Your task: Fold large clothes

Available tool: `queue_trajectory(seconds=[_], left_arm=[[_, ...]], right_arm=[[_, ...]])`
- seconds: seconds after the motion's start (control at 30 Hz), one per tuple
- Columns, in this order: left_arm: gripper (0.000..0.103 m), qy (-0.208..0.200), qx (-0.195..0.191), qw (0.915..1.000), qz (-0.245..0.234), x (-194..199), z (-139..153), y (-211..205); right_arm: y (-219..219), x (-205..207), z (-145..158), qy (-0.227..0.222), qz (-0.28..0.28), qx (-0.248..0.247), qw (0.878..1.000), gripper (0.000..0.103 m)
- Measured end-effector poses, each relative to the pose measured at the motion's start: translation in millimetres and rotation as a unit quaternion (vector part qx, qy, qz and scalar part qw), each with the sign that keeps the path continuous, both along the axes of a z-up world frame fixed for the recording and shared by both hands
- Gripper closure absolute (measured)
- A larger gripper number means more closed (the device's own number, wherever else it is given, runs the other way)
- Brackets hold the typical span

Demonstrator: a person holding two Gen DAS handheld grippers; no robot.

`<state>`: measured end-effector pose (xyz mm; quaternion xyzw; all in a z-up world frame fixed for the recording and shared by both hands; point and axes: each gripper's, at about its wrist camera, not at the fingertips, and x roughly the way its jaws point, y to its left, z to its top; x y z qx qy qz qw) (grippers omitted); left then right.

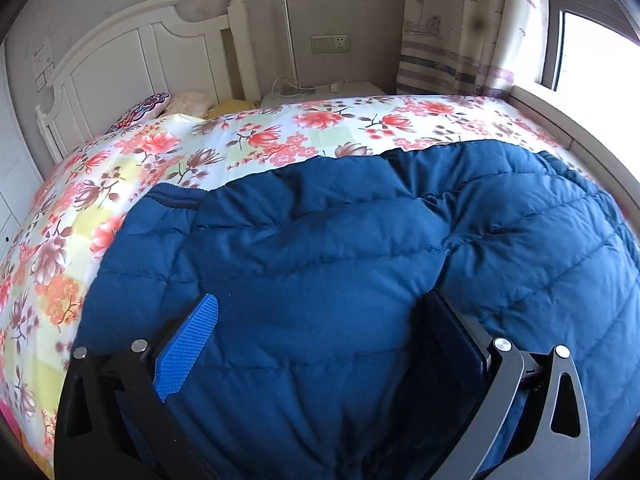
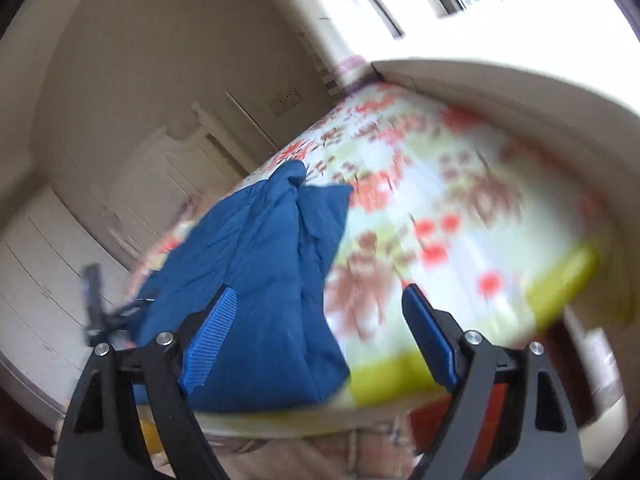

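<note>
At the bottom of the left wrist frame, the left tongs (image 1: 320,352) stand apart astride the blue padded jacket (image 1: 340,248) on the floral bed (image 1: 280,136). The right tongs (image 2: 320,320) gape empty. Mid-fold, probably; next comes gripping an edge.

Left tool (image 1: 324,308) jaws stand wide, angled downward; right tool (image 2: 320,308) spread too (view tilted, blurred).
</note>
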<state>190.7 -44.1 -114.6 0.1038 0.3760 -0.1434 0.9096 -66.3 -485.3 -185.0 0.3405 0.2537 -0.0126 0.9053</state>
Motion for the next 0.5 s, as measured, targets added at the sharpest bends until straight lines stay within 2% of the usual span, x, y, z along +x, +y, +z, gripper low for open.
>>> queue_trajectory(seconds=[0.07, 0.17, 0.27, 0.37, 0.43, 0.5], left_arm=[[0.004, 0.001, 0.003, 1.0000, 0.002, 0.8, -1.3, -1.5], [0.004, 0.005, -0.008, 1.0000, 0.001, 0.1, -2.8, 2.8], [0.004, 0.010, -0.019, 0.9998, 0.000, 1.4, -3.9, 6.2], [0.004, 0.010, -0.015, 0.9998, 0.001, 1.8, -4.9, 4.7], [0.004, 0.010, -0.015, 0.9998, 0.001, 1.9, -5.3, 4.2], [0.004, 0.011, -0.016, 0.9998, 0.001, 1.9, -5.3, 3.5]], right_arm=[[4.9, -11.4, -9.8, -0.016, 0.017, 0.009, 1.000, 0.021], [20.5, -12.5, -25.2, -0.006, 0.037, 0.030, 0.999, 0.024], [34.4, -10.4, -33.1, -0.019, 0.059, 0.056, 0.997, 0.028], [49.9, -1.0, -32.7, -0.018, 0.079, 0.042, 0.996, 0.026], [56.6, 6.6, -30.6, -0.016, 0.089, 0.049, 0.995, 0.026], [62.3, 16.2, -29.3, -0.011, 0.087, 0.061, 0.994, 0.022]])
